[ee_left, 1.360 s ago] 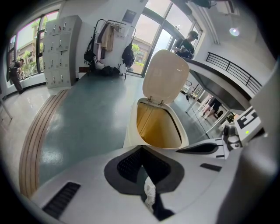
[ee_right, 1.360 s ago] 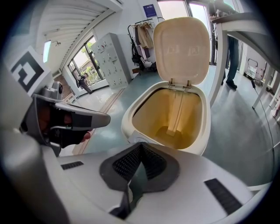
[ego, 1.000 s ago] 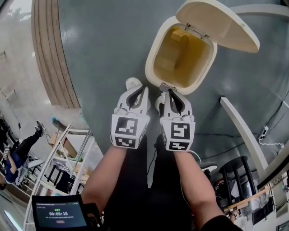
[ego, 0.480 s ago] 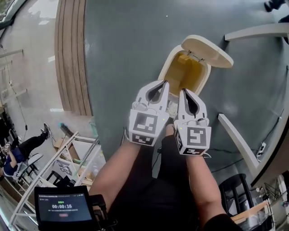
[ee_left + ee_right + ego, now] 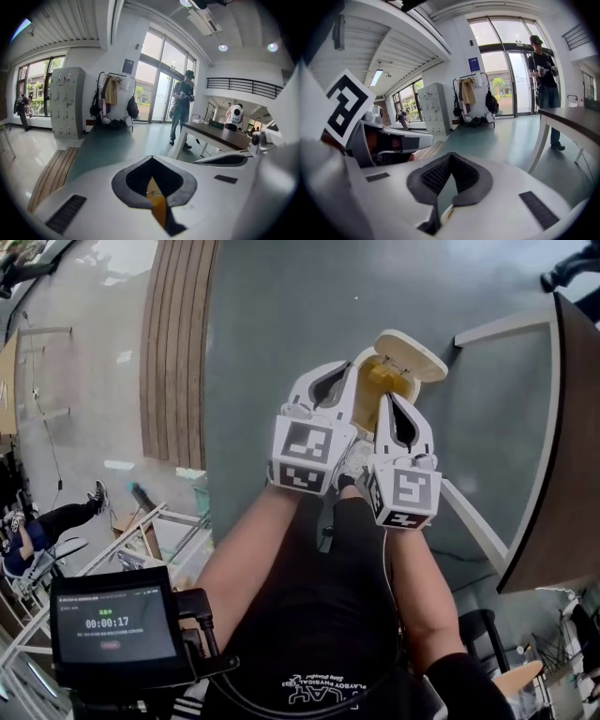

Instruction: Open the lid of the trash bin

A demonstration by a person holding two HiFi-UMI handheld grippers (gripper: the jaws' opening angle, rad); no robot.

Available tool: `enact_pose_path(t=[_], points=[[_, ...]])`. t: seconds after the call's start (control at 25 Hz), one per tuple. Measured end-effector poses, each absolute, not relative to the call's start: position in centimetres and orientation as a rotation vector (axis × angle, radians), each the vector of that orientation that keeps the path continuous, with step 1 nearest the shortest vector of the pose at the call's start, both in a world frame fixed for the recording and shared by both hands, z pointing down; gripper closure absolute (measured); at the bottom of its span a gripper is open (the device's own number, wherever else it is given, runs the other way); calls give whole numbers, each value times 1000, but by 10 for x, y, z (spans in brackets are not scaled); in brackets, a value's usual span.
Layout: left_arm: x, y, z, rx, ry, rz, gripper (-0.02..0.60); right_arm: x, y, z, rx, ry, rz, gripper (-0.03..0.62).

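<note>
In the head view the trash bin (image 5: 382,381) stands on the grey floor (image 5: 281,315) with its lid (image 5: 411,354) tipped up, so the opening looks done. The left gripper (image 5: 345,367) and right gripper (image 5: 389,399) hover side by side over its near rim. The left gripper view shows jaws closed on nothing, with yellow bin below, and the right gripper view shows the same: jaws together, empty.
</note>
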State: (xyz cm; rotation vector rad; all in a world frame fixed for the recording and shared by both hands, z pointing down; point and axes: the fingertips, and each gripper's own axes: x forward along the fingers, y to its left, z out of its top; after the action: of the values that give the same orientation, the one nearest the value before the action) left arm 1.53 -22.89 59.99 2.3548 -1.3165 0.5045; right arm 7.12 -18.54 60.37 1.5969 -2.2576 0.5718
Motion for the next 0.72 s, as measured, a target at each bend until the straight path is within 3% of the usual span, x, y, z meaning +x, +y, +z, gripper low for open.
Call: enact_pose_path(t=[0.12, 0.24, 0.44, 0.72], points=[[-11, -214, 519, 2322, -1382, 457, 583, 37, -169, 521, 1492, -2335, 428, 595], [-18, -212, 500, 2306, -1404, 457, 583, 23, -166, 497, 1413, -2390, 368, 595], [-8, -220, 497, 2361, -1412, 490, 583, 49, -167, 509, 1433, -2386, 399, 595], [-16, -193, 399, 2443, -1417, 411, 583, 70, -143, 412, 1566, -2385, 297, 595]])
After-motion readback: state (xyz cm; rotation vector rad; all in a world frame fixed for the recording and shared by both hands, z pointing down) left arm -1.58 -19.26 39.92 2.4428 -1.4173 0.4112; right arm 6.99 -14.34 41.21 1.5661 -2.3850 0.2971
